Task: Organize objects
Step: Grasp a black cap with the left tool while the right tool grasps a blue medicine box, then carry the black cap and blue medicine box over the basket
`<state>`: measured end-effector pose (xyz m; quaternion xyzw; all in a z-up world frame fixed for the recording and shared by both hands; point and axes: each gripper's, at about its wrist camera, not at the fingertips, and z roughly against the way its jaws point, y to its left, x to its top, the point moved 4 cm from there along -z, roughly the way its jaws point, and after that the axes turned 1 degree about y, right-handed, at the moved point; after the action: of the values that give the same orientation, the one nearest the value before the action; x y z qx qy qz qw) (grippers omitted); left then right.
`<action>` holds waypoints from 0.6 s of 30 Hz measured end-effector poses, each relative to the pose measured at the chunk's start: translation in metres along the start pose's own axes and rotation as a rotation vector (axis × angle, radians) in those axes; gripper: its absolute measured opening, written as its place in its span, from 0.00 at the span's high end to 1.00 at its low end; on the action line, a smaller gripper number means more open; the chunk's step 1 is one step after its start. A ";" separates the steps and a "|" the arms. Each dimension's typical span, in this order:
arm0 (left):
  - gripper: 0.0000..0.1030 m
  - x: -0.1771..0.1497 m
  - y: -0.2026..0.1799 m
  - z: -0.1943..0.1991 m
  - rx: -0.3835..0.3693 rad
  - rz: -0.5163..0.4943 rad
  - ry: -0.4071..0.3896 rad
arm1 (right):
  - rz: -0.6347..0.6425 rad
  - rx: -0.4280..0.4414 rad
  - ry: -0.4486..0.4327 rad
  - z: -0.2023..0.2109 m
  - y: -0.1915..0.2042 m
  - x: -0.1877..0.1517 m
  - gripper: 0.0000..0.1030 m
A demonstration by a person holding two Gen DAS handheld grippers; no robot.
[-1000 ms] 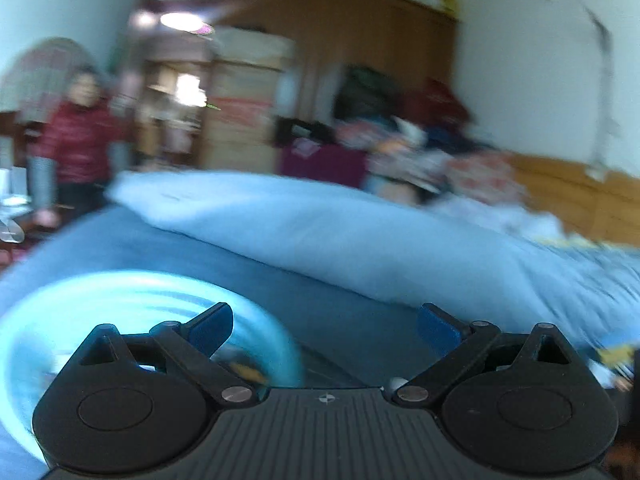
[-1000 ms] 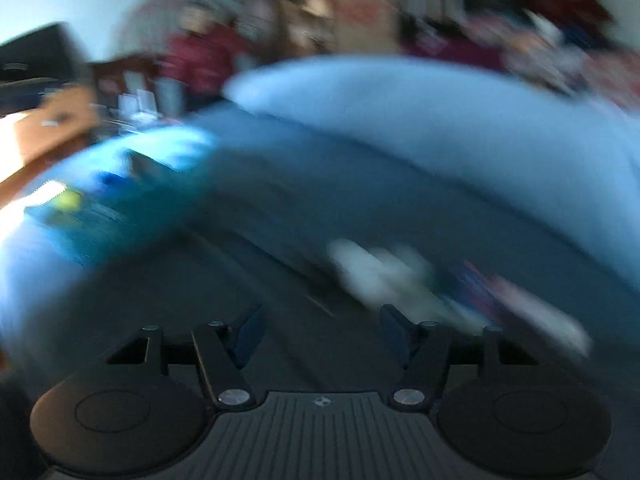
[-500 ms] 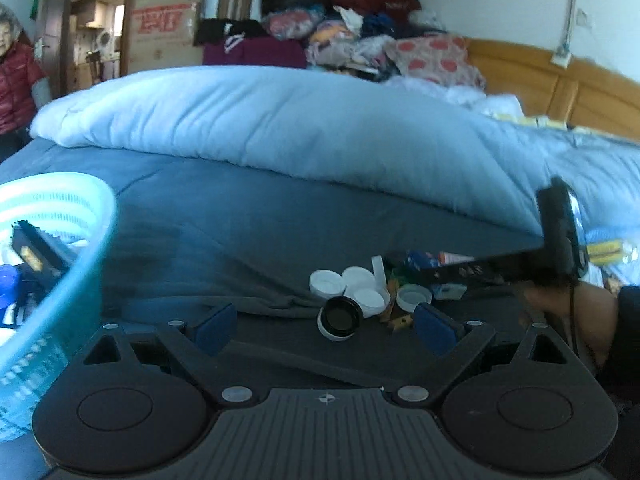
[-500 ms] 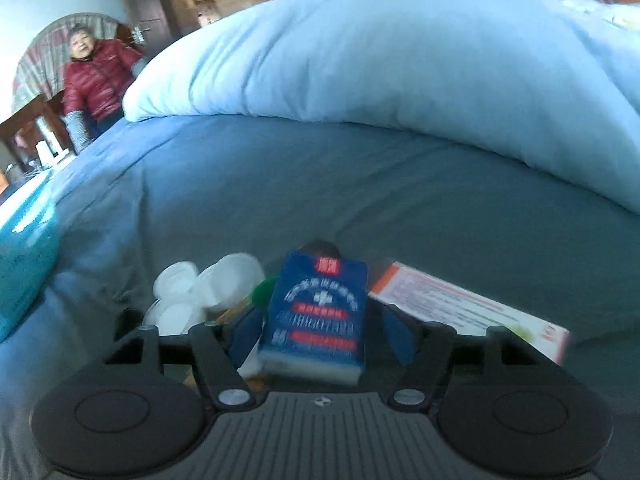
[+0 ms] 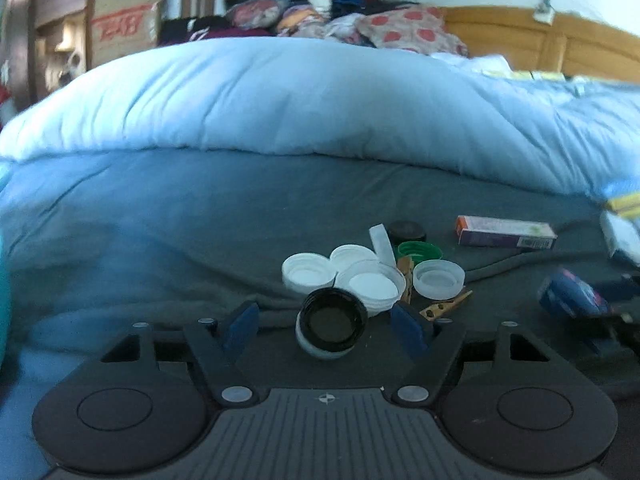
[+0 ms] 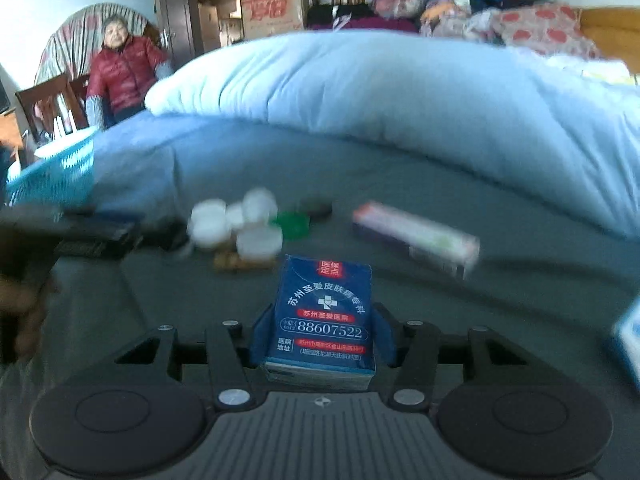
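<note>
Blue box (image 6: 325, 320) stands upright, long axis vertical, clamped in right gripper (image 6: 322, 334) jaws at lower centre, while black-rimmed cap (image 5: 331, 327) lies between left gripper (image 5: 326, 326) jaws, spread wide, on the bed (image 5: 160, 216).

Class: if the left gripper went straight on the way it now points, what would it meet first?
Probably the black-rimmed round cap, lying between the open left gripper fingers; the white plastic lids sit just beyond it.

Home bedroom: bed (image 5: 160, 216), quilt (image 5: 320, 96), heaped clothes (image 5: 340, 8).
</note>
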<state>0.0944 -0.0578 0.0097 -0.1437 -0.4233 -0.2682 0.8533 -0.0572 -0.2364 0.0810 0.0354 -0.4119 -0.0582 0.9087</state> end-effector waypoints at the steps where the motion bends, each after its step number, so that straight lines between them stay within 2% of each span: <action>1: 0.29 0.000 -0.003 -0.004 0.000 -0.017 0.002 | -0.007 -0.002 0.006 -0.003 0.000 -0.003 0.47; 3: 0.32 0.000 -0.007 -0.010 -0.001 -0.044 0.011 | -0.022 -0.003 0.000 -0.004 -0.003 -0.006 0.47; 4: 0.38 0.000 -0.011 -0.011 -0.022 -0.059 0.016 | -0.023 -0.003 -0.005 -0.006 -0.003 -0.006 0.47; 5: 0.42 0.000 -0.016 -0.008 -0.074 -0.076 0.022 | -0.027 -0.002 -0.008 -0.008 -0.004 -0.004 0.47; 7: 0.43 -0.003 -0.034 0.009 -0.216 -0.132 0.022 | -0.036 0.001 -0.016 -0.011 -0.008 -0.003 0.47; 9: 0.42 -0.008 -0.050 0.031 -0.269 -0.201 0.001 | -0.047 0.003 -0.025 -0.010 -0.010 -0.005 0.47; 11: 0.40 -0.011 -0.050 0.043 -0.254 -0.157 -0.015 | -0.055 -0.001 -0.030 -0.008 -0.013 -0.007 0.47; 14: 0.40 -0.015 -0.048 0.038 -0.151 -0.135 -0.010 | -0.067 -0.008 -0.032 -0.010 -0.015 -0.009 0.47; 16: 0.42 -0.015 -0.048 0.026 -0.121 -0.138 0.027 | -0.072 -0.007 -0.026 -0.013 -0.016 -0.011 0.47; 18: 0.47 -0.017 -0.047 0.008 -0.055 -0.139 0.095 | -0.078 -0.004 -0.022 -0.015 -0.018 -0.013 0.47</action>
<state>0.0536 -0.0863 0.0022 -0.1243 -0.3838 -0.3450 0.8475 -0.0555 -0.2521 0.0595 0.0490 -0.4199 -0.0947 0.9013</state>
